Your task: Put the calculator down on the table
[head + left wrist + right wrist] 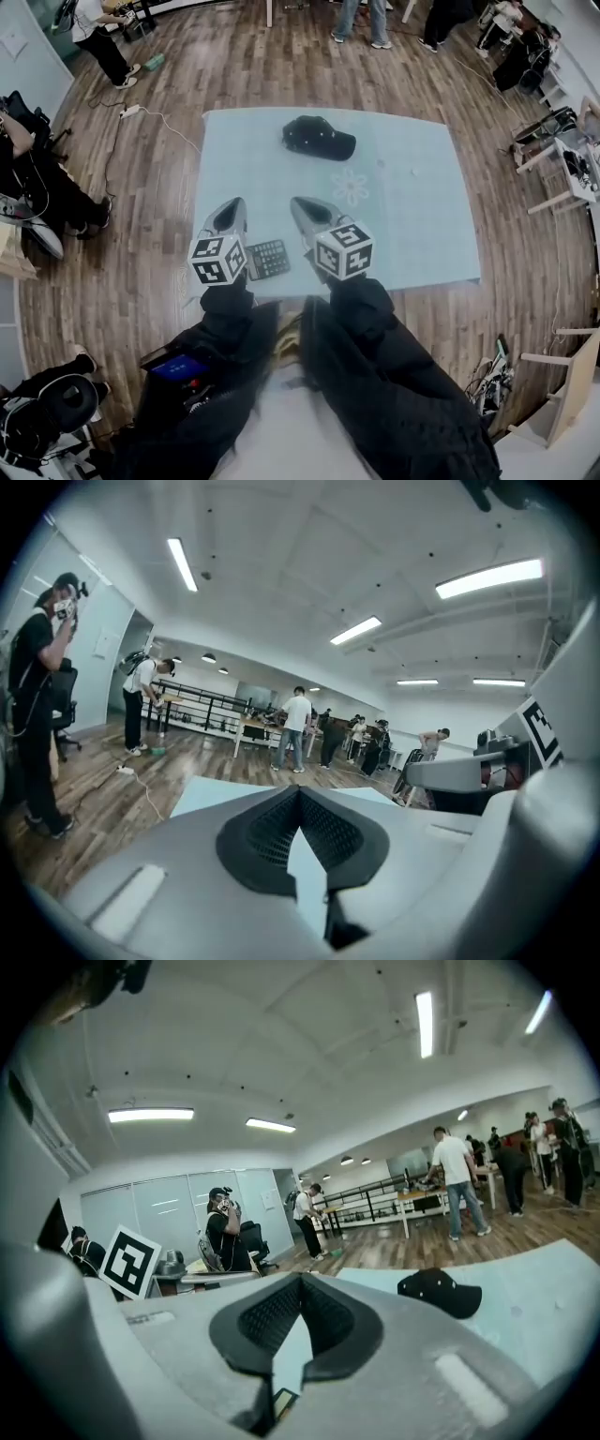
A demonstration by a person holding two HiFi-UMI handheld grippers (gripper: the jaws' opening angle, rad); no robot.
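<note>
The dark calculator point(268, 259) lies flat on the light blue tablecloth point(412, 206) near the table's front edge, between my two grippers. A corner of it shows low between the jaws in the right gripper view, calculator point(282, 1401). My left gripper point(228, 208) is just left of it, jaws closed together with nothing between them, left gripper point(300, 794). My right gripper point(302, 206) is just right of it, also shut and empty, right gripper point(300, 1283). Both point away from me, over the table.
A black cap point(319, 138) rests at the far middle of the table, cap point(439, 1293). A flower print point(350, 187) marks the cloth. People stand around on the wooden floor point(150, 187); desks and chairs are on the right.
</note>
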